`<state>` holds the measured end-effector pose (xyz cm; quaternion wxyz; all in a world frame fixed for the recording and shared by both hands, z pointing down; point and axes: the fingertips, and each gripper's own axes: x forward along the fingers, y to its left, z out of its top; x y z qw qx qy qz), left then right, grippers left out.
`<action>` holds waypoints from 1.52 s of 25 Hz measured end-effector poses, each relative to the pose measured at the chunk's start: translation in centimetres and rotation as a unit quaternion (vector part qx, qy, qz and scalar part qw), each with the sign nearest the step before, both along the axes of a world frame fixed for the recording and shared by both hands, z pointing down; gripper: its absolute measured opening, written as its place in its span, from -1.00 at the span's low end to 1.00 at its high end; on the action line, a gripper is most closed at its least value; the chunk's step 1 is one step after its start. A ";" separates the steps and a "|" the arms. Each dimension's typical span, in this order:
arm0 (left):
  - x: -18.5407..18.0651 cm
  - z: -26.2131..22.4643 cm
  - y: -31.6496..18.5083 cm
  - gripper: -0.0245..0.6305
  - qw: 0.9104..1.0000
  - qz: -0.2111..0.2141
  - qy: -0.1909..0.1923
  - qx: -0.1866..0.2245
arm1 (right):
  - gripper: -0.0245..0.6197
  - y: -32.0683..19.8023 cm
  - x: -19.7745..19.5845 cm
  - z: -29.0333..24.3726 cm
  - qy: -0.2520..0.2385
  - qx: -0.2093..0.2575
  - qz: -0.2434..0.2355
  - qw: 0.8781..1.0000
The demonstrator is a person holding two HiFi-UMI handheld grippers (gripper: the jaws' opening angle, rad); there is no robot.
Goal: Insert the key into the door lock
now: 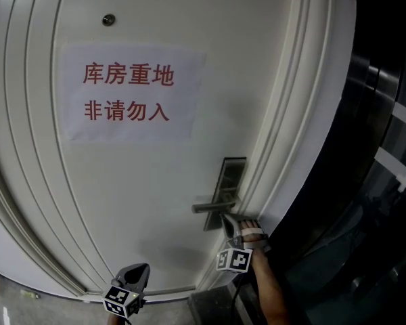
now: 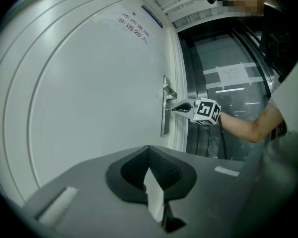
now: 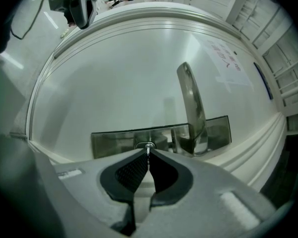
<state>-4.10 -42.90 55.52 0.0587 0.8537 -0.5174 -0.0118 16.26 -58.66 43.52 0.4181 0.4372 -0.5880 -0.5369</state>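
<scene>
Right claw (image 3: pixel 148 155) is pressed together, pinching the key (image 3: pixel 148 148). Only a short metal stub shows past the pads. The stub tip sits on the round keyhole (image 3: pixel 147 145) in the lock plate (image 3: pixel 114 143). Can't tell how deep it's in.

In the head view, the right claw (image 1: pixel 229 223) is at the bottom end of the plate (image 1: pixel 227 178), just under the lever handle (image 1: pixel 213 207). It sits close to the door's latch edge. The handle looks level, and the forearm (image 1: pixel 267 290) comes in from bottom right.

The left gripper view sees it side-on: right claw (image 2: pixel 178 108) points flat at the plate (image 2: pixel 165 123), nose up against it.

Left claw (image 2: pixel 149 150) has its tips pressed together and I see nothing between them. It hangs low and well left of the lock (image 1: pixel 139 271), off the door and touching nothing.

The door (image 1: pixel 122 195) is white and closed. A paper sign (image 1: pixel 128 93) with red characters is taped on it well above the lock, with a peephole (image 1: pixel 108 20) above the sign. There's dark glass (image 2: pixel 228 83) right of the frame.
</scene>
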 end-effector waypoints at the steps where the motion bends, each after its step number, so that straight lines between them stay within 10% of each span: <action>1: 0.0 0.0 0.0 -0.92 1.000 0.000 0.000 0.001 | -0.89 -0.2 0.0 0.0 -0.001 0.000 0.001 1.000; 29: -1.3 -0.9 2.7 -0.92 1.000 -0.016 -0.006 0.007 | -0.88 -0.6 -0.2 0.3 0.008 0.019 0.023 1.000; 38: -1.6 -1.0 4.1 -0.92 1.000 -0.016 -0.007 0.008 | -0.56 0.4 -0.6 0.4 -0.017 0.006 0.009 1.000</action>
